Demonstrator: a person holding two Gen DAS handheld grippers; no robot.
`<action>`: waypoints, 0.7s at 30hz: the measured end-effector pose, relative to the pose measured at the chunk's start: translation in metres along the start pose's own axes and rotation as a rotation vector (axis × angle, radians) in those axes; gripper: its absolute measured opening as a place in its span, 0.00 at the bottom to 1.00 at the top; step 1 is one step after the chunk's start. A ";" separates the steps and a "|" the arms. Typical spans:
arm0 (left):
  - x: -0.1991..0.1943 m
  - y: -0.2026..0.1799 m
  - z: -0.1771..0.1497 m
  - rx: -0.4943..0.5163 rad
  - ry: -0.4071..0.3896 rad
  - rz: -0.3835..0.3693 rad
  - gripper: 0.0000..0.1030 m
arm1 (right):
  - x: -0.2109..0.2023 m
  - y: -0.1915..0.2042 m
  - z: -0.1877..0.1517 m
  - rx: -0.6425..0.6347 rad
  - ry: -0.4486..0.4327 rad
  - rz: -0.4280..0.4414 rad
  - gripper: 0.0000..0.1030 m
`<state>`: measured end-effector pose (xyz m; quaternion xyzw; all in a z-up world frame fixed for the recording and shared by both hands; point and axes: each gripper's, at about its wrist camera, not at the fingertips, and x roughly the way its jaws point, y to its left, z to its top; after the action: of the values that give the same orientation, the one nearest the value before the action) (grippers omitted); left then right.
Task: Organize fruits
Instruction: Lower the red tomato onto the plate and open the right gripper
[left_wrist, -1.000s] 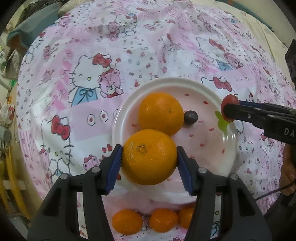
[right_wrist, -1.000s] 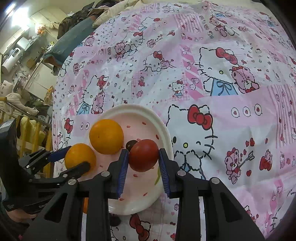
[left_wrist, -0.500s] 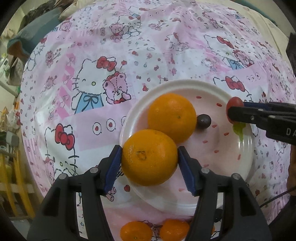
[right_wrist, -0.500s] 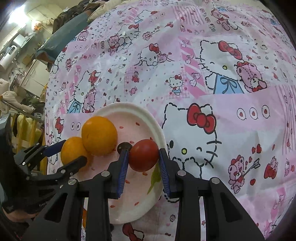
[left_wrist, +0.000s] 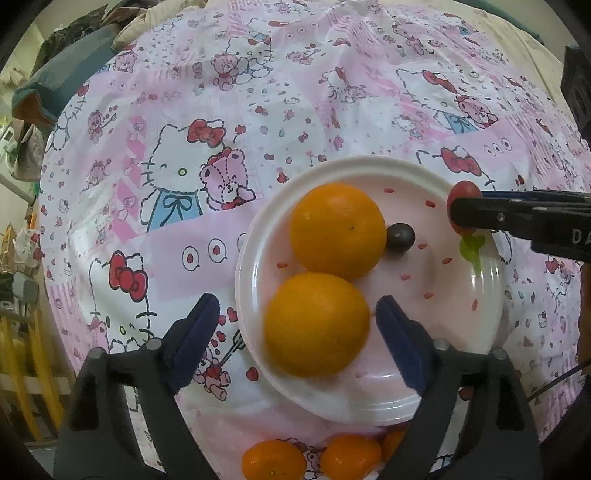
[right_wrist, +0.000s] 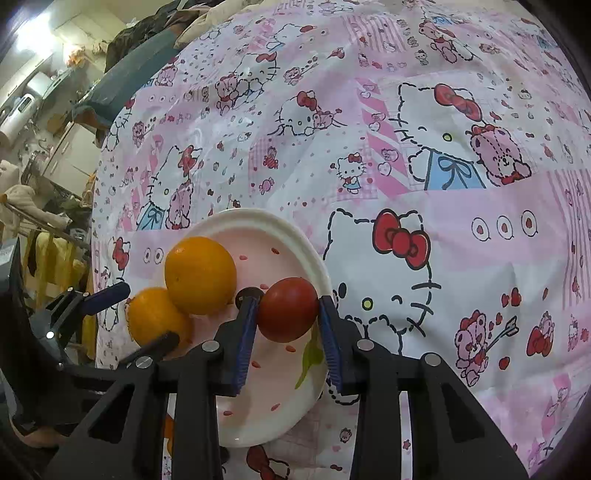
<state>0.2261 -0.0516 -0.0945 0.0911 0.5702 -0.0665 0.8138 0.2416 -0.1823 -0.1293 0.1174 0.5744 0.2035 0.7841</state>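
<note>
— Pink cartoon-cat tablecloth (left_wrist: 295, 110) covers the whole table, with heaped clothes and clutter beyond its far edge. What sits on it?

— First the fruit: a white plate (left_wrist: 491, 302) carries two oranges touching each other. The near orange (left_wrist: 317, 325) lies between the fingers of my left gripper (left_wrist: 295, 321), whose jaws are opening; the blue pads stand clear of the peel on both sides, so the fruit rests on the plate by itself. The far orange (left_wrist: 338, 229) has a small dark round fruit (left_wrist: 400, 238) just beside it.

— And your other hand?

— My right gripper (right_wrist: 286, 310) pinches a red tomato (right_wrist: 288, 308) over the plate's (right_wrist: 258, 424) rim. Its jaws are starting to open, though both pads press the skin at this moment. I cannot tell whether the tomato touches the plate.

— Anything off the plate?

— Three small tangerines (left_wrist: 273, 459) lie in a row on the cloth near the plate's close edge, partly hidden behind my left fingers.
</note>
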 end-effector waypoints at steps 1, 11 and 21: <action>0.000 0.002 0.000 -0.012 0.003 -0.014 0.82 | -0.001 -0.001 0.000 0.002 0.003 0.004 0.36; -0.008 0.007 -0.005 -0.048 -0.015 -0.028 0.83 | -0.021 -0.009 0.001 0.056 -0.074 0.024 0.73; -0.020 0.014 -0.010 -0.088 -0.041 -0.045 0.83 | -0.045 -0.002 -0.002 0.029 -0.116 0.025 0.88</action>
<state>0.2135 -0.0355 -0.0776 0.0408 0.5575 -0.0616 0.8269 0.2283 -0.2046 -0.0927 0.1477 0.5293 0.1976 0.8118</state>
